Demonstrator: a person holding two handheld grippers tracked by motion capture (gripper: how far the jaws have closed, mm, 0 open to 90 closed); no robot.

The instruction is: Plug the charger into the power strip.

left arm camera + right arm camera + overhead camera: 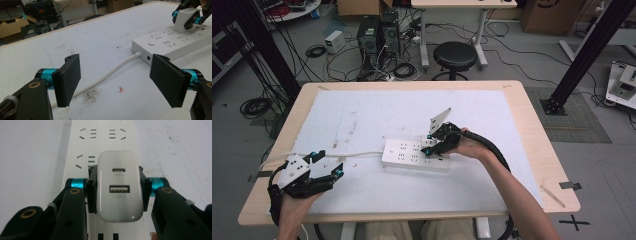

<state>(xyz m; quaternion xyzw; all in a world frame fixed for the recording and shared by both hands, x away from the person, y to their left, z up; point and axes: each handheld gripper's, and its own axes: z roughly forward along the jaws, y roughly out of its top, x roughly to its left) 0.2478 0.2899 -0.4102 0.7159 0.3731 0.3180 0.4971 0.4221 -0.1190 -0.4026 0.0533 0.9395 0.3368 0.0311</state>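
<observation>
High view: wooden table (532,150) topped with a white mat (362,115), stained in spots. White power strip (414,155) lying near the mat's centre, its white cord (357,155) running left toward the table edge. Right gripper (430,145) over the strip's right end, clamped on a small white charger (428,143); black cable (489,145) looping back along the forearm, grey plate (440,120) tilted up above it. Left gripper (328,167) near the front left corner, jaws spread wide, holding nothing, well apart from the strip. Beyond the table: black stool (455,56), computer towers (375,34), tangled floor cables, cardboard boxes, black frame posts. Left gripper view: left gripper (115,80) with both black jaws far apart, cord (107,75) passing on the mat between them, untouched. Red speck (121,89) and dark smudge (90,95) on the mat beside the cord. Power strip (172,43) ahead at right, cord entering its near end; charger (183,20) on top at far right, pinched by the right gripper (186,18). Right gripper view: right gripper (117,187) closed tight on both sides of the charger (120,186), USB-C port above USB-A port facing the camera. Charger sitting over the power strip (102,142), socket slots visible beyond it; cannot tell whether fully seated. Mat (32,157) bare on either side, faint marks at right.
</observation>
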